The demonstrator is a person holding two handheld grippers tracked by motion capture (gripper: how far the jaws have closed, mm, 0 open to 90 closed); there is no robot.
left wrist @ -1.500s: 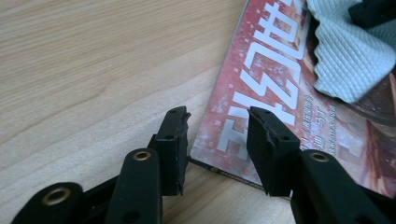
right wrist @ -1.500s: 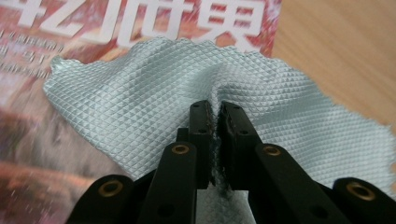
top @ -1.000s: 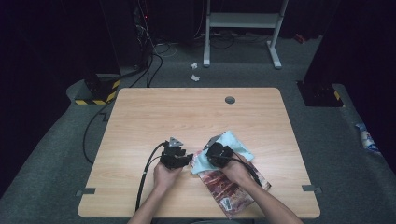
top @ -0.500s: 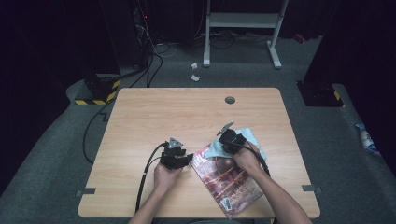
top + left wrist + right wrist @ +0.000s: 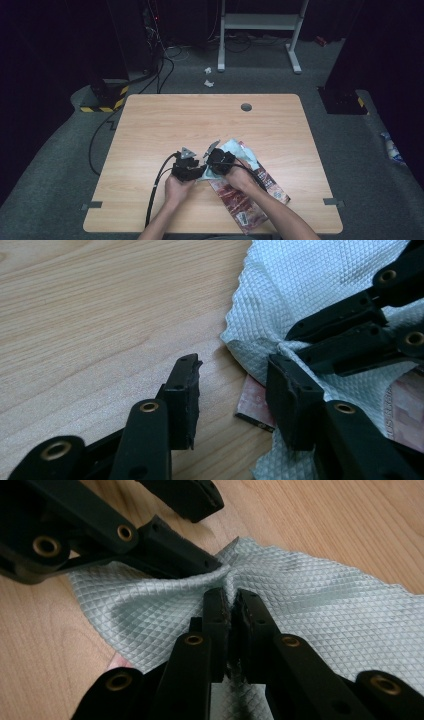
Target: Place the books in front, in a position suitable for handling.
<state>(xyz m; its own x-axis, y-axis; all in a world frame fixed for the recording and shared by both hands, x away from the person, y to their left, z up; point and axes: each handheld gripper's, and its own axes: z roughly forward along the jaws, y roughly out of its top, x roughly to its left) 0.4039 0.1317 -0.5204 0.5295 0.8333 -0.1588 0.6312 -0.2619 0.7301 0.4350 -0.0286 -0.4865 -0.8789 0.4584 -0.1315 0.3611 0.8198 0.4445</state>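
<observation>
While the person leaned over the table (image 5: 150, 125), the right gripper (image 5: 230, 602) had its jaws nearly together, pinching a raised fold of the pale quilted cloth (image 5: 320, 605) between the pads, and the cloth spread out on both sides of those jaws across the red packet (image 5: 250, 200) lying beneath. The left gripper (image 5: 232, 385) stood half open just beside that pinch, nothing between its pads; one jaw rested over bare wood, the other over the cloth's crumpled edge, with a corner of the packet showing in the gap. To my eye the job was to lift or fold the cloth off the packet. Doing it well meant keeping the right pinch firm and low, setting the left jaws astride the nearby edge, and closing on cloth alone, so the packet was not dragged along.
</observation>
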